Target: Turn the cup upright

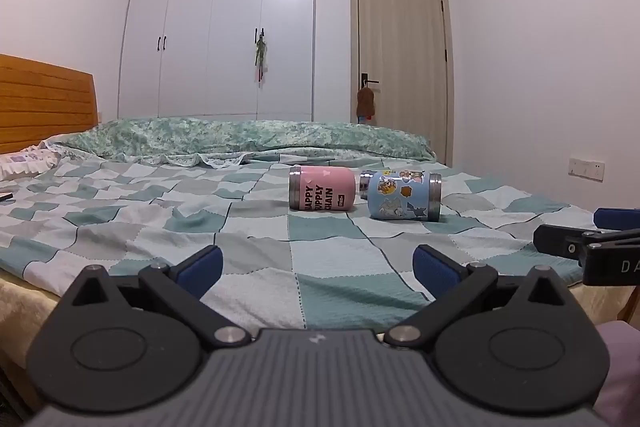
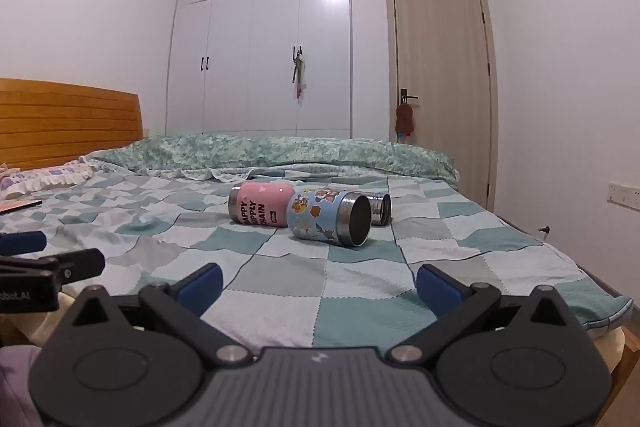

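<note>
Two steel cups lie on their sides on the checked bedspread. A pink cup (image 1: 322, 193) with black lettering lies left of a blue cartoon-sticker cup (image 1: 402, 200). In the right wrist view the pink cup (image 2: 260, 209) lies behind the blue cup (image 2: 326, 223), whose open mouth faces me. A third steel piece (image 2: 380, 209) lies behind the blue cup. My left gripper (image 1: 318, 269) is open and empty near the bed's front edge. My right gripper (image 2: 318, 281) is open and empty, to the right of the left one. Both are well short of the cups.
A rolled green quilt (image 1: 248, 139) lies across the far side of the bed. A wooden headboard (image 1: 44, 103) and pillow (image 1: 24, 163) are at the left. A white wardrobe (image 1: 224, 27) and a closed door (image 1: 402, 55) stand behind. A dark flat object (image 2: 20, 206) lies at the left.
</note>
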Available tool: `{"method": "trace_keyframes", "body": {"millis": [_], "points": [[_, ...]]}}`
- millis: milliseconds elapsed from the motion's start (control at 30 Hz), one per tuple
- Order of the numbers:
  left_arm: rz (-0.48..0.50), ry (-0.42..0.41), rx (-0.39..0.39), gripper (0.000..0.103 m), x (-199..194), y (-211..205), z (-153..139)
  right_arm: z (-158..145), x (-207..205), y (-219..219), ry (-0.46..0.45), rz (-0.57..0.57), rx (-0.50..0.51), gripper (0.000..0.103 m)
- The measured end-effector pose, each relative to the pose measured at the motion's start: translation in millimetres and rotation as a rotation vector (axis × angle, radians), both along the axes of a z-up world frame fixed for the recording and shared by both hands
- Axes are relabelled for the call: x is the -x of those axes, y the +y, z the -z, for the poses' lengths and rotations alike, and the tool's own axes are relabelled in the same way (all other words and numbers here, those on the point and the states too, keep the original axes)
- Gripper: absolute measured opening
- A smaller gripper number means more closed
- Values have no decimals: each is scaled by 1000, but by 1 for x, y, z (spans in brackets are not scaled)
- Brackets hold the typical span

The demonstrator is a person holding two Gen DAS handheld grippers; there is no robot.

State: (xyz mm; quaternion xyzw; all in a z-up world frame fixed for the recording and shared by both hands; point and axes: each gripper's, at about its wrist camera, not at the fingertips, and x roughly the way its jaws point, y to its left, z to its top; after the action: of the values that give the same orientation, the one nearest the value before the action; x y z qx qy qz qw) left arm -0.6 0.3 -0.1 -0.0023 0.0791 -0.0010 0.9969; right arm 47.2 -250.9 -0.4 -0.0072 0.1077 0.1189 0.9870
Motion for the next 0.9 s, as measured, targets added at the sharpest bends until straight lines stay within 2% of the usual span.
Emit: {"method": "trace_keyframes", "body": {"millis": [67, 900], "points": [[1, 5, -3, 103, 0, 0, 0, 5, 5, 3, -24, 4, 2, 103], [-1, 3, -3, 103, 0, 1, 2, 8, 6, 4, -36, 10, 2, 103]]}}
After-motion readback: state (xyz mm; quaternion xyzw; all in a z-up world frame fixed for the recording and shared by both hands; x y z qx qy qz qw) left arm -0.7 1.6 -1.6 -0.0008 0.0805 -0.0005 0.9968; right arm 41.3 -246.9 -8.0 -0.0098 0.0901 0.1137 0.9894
